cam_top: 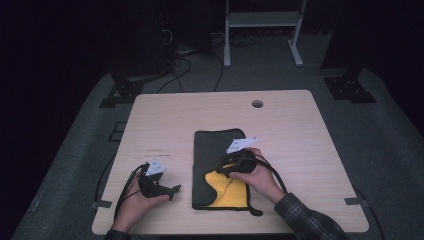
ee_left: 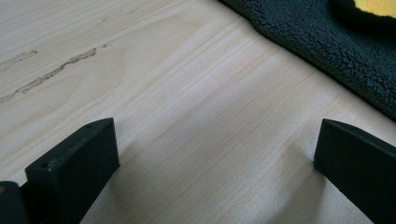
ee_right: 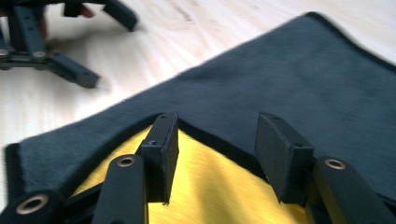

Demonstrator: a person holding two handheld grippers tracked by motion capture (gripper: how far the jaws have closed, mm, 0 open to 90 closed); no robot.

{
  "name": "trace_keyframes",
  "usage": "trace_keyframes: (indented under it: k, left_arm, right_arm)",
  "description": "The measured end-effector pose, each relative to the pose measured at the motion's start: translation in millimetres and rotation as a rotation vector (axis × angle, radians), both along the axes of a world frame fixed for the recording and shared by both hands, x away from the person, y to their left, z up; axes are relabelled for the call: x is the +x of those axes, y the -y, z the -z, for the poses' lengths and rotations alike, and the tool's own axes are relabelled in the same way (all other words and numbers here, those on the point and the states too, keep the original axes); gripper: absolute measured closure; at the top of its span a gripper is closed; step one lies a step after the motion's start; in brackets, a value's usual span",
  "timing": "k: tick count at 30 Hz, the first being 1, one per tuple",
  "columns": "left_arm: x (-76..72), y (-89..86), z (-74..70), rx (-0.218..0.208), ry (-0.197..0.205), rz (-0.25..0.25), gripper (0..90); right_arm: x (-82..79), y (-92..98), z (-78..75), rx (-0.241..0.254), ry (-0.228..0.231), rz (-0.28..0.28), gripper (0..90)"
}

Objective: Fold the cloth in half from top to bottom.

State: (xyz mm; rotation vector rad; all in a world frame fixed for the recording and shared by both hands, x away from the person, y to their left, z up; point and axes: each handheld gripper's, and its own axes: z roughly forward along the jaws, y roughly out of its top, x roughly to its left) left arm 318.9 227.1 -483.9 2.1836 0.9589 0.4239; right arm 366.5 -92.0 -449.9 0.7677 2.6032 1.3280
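The high view is dim, its surroundings nearly black, only the table [cam_top: 280, 120] lit. The gripper views are brighter; the right one blurs at its far edges.

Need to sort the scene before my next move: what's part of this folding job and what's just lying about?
In the job:
- dark cloth with its yellow side turned up at one corner
- right tool, open over that fold
- left tool, open above bare table

Lying about:
- white frame
- floor cables

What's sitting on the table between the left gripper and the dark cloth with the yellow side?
Nothing: bare wooden table separates the left gripper from the cloth. The high view shows it, and the left gripper view shows bare wood up to the cloth's edge.
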Motion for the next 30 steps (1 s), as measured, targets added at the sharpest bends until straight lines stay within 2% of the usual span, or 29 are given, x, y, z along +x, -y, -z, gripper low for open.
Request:
trace_keyframes:
  k: [9,20,23,24,26,28,30]
  left_arm:
    - [0.0,0.1,0.0,-0.001,-0.001,-0.001,0.0]
    - [0.1,0.2,0.0,-0.001,-0.002,-0.002,0.0]
    - [0.1,0.1,0.0,-0.001,-0.002,-0.001,0.0]
    - [0.1,0.0,-0.1,0.001,-0.002,0.000,0.0]
    - [0.1,0.0,-0.1,0.001,-0.002,0.000,0.0]
    - [0.1,0.0,-0.1,0.001,-0.002,0.000,0.0]
    - [0.1,0.0,-0.1,0.002,-0.002,0.000,0.0]
  right_arm:
    - [-4.7,-35.2,8.7,-0.010,-0.008,-0.063,47.1]
    - [-6.4,-49.8,22.6,-0.051,-0.012,-0.083,44.4]
    - [-10.9,-54.8,27.8,-0.083,0.025,-0.088,44.0]
    - [-12.2,-55.5,28.0,-0.092,0.041,-0.091,45.5]
    - [-14.6,-55.4,26.7,-0.102,0.054,-0.091,54.0]
    - [-15.5,-53.9,25.6,-0.093,0.045,-0.100,66.8]
    - [-15.4,-51.9,24.5,-0.080,0.031,-0.103,74.0]
